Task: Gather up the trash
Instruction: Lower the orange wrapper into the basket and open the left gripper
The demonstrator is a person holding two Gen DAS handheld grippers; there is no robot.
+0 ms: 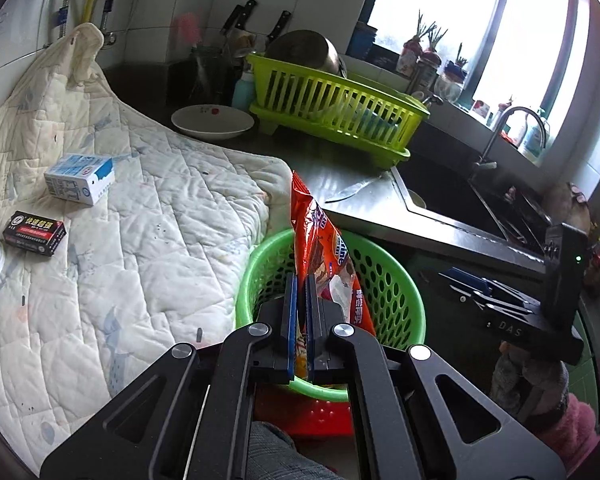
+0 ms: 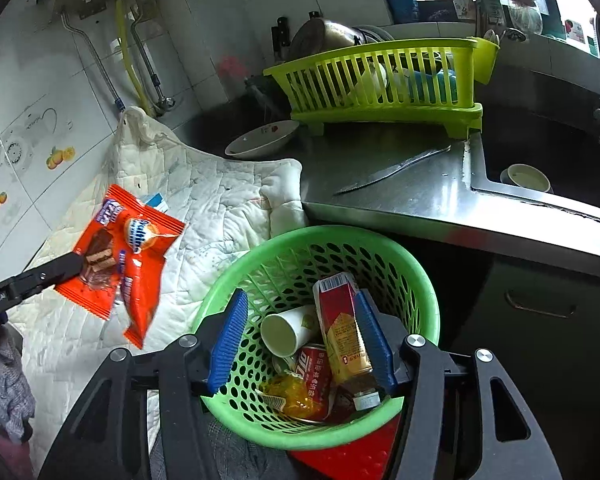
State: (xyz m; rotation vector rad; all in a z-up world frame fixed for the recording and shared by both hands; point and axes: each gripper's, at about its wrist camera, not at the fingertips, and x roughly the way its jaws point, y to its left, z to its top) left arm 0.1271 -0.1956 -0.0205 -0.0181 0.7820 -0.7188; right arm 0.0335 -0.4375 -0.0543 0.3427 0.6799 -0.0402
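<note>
Hanging crumpled from the left gripper (image 1: 300, 320), whose fingers pinch its lower edge, an orange snack wrapper (image 1: 320, 248) with blue lettering sits just above the green basket (image 2: 420, 280). Right gripper (image 2: 304, 340) fingers stand apart over the basket, holding nothing; a red carton (image 2: 340, 328) lies inside.

Basket (image 2: 426, 280) right of quilt (image 2: 219, 208)

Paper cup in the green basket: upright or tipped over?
Tipped over. The paper cup lies on its side in the green basket, its open mouth facing the camera, beside the red carton and red can.
</note>
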